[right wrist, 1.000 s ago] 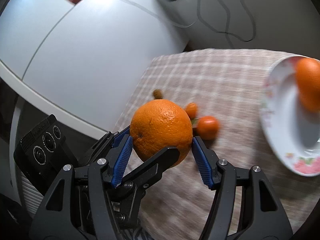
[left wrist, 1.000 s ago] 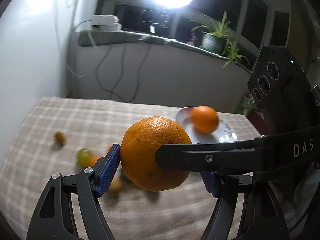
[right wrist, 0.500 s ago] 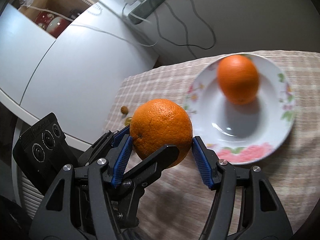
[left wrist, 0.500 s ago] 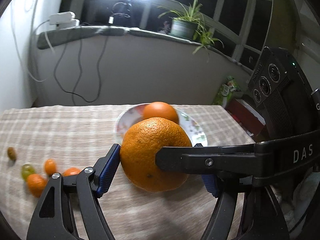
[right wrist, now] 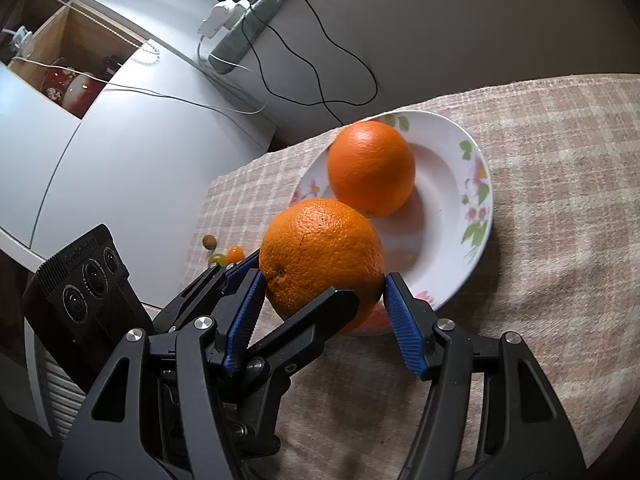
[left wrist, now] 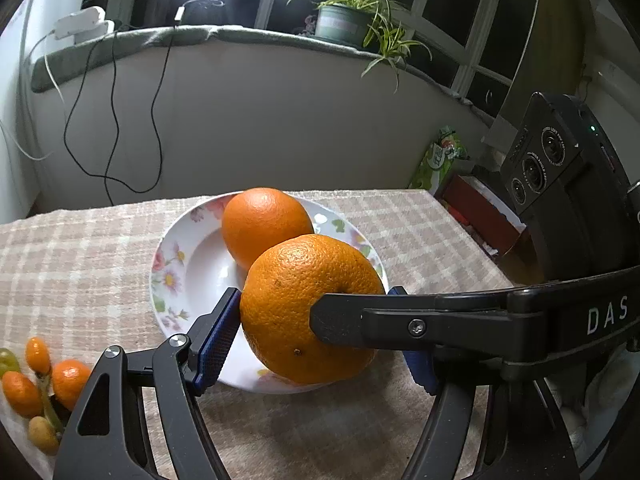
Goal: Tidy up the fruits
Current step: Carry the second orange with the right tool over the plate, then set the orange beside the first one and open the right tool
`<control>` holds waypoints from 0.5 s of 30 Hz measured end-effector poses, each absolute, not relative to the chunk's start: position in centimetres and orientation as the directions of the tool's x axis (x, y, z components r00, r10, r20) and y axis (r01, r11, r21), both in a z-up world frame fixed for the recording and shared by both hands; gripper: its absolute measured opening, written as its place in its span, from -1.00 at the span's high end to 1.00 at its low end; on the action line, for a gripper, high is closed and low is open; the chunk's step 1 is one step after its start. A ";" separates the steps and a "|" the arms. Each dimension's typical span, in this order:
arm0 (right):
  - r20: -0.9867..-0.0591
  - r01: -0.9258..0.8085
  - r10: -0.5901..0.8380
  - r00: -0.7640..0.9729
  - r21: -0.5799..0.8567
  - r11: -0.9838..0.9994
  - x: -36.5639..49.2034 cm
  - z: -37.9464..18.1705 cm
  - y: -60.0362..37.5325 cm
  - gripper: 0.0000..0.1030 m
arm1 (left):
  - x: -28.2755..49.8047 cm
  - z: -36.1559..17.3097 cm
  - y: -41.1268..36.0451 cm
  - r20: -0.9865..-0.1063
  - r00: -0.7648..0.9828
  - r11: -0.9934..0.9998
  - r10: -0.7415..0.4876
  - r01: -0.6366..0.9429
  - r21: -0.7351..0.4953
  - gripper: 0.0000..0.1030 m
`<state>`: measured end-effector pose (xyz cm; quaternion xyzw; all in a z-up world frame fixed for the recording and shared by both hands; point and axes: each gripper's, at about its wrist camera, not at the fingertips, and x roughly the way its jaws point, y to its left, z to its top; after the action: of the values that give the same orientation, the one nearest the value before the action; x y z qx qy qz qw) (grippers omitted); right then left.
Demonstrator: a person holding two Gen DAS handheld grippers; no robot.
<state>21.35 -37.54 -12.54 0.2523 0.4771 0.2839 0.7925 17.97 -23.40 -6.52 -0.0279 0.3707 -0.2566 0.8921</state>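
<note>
A large orange (left wrist: 288,280) hangs over the near rim of a white flowered plate (left wrist: 172,272), held by both grippers at once. My left gripper (left wrist: 312,300) is shut on it, its blue pads pressing on both sides. My right gripper (right wrist: 324,280) is shut on the same orange (right wrist: 320,240), and one finger of each tool crosses under the fruit in the other's view. A second orange (left wrist: 264,220) lies in the plate (right wrist: 476,184), just beyond the held one. Small orange and green fruits (left wrist: 48,376) lie on the checked cloth left of the plate.
The checked tablecloth (left wrist: 80,264) ends at a wall with hanging cables (left wrist: 112,120) behind the plate. A white cabinet (right wrist: 120,152) stands close on the left. A potted plant (left wrist: 344,20) sits on the window ledge. Boxes and a bag (left wrist: 440,160) stand past the table's right edge.
Both grippers, still shut on the orange, have swung from over the small fruits across to the plate; the plate and its orange now sit right behind the held fruit.
</note>
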 end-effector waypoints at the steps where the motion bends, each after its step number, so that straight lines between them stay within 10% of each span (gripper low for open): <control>1: -0.614 -0.207 0.691 0.382 0.671 0.712 21.4 -12.6 -37.6 -0.25 | 17.9 -6.6 -23.4 -0.649 0.592 0.867 -0.478 0.436 -0.241 -0.43; 15: -0.625 -0.227 0.628 0.464 0.601 0.766 21.0 -10.8 -38.9 -0.26 | 18.0 -6.9 -23.5 -0.655 0.601 0.876 -0.458 0.432 -0.216 -0.40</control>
<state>21.03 -38.89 -10.80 0.2234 0.4482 0.2587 0.8260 17.98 -23.46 -6.90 -0.0178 0.3712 -0.2486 0.8945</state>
